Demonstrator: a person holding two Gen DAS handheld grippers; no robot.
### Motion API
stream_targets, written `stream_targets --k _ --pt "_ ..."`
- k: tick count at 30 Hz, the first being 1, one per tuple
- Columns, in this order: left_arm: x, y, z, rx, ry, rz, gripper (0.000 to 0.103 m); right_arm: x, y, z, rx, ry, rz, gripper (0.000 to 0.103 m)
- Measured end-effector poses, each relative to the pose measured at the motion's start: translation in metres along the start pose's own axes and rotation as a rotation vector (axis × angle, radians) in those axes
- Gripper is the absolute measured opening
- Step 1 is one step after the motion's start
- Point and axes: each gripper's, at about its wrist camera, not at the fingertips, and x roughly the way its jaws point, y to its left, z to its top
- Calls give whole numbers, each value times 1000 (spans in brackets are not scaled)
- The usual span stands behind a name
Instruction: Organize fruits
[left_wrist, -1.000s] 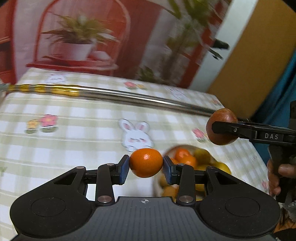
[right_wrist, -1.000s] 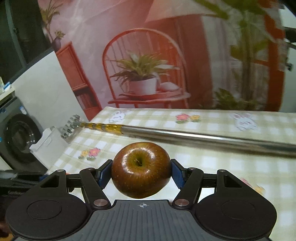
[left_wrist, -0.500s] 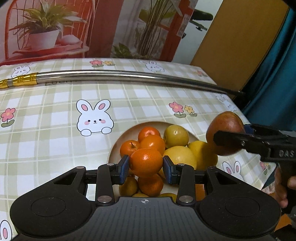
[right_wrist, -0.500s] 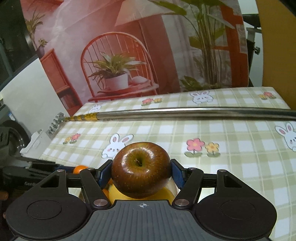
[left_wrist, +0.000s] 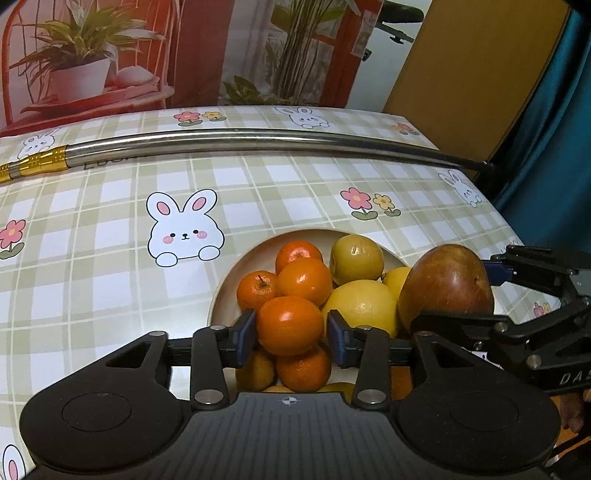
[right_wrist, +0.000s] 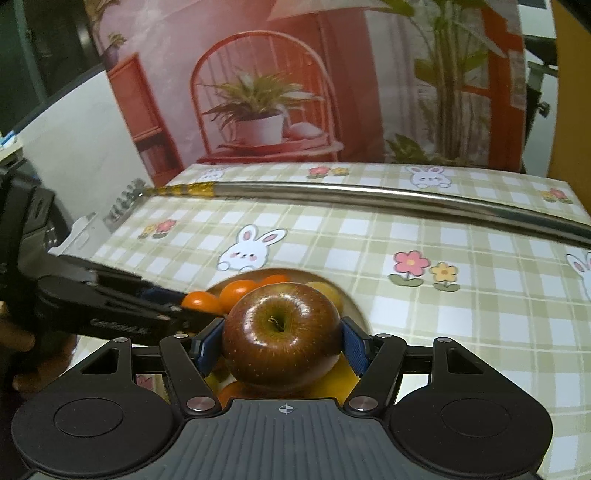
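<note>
Two round, firm, smooth-skinned fruits — the left gripper's (left_wrist: 291, 338) just-opening jaws flank a light mandarin (left_wrist: 289, 325) with a slight gap, the right gripper (right_wrist: 282, 347) clamps a heavier apple (right_wrist: 281, 334) across its widest part — both likely to roll off the piled bowl (left_wrist: 236, 280).

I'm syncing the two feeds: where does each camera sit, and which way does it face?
Left wrist: on the left gripper, looking down at the fruit bowl; its jaws have just been opening around an orange.
Right wrist: on the right gripper, facing likewise, jaws shut on an apple.
Shared: bowl, metal pole, each other's gripper.
</note>
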Motion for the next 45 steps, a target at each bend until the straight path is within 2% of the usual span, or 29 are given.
stream_targets --k 1,2,21,26,28,29,31,34,39,45 --pt "-2 0 0 -5 -7 2 57 1 2 -1 -5 5 1 62" --pt "-5 1 0 -8 -17 3 58 1 3 -1 -8 9 -2 62" --pt "-32 7 -1 -76 -93 16 64 3 2 -1 -11 -10 -20 63" --pt "-38 7 0 -78 -103 35 66 0 4 -1 -19 -21 -18 73" --pt "-43 6 1 -80 -113 44 70 -2 4 0 -17 -31 -20 83" --pt "-45 6 1 -81 -120 47 71 -4 4 1 -15 -37 -20 86" --pt "-52 6 3 -86 -137 51 81 -7 3 4 -5 -50 -15 92" --pt "-64 6 6 -98 -170 60 88 -15 0 7 15 -72 -11 100" --pt "-83 4 10 -94 -209 98 98 -25 -2 14 19 -102 -33 103" --pt "-104 -3 10 -72 -245 161 100 -34 1 19 17 -122 -51 103"
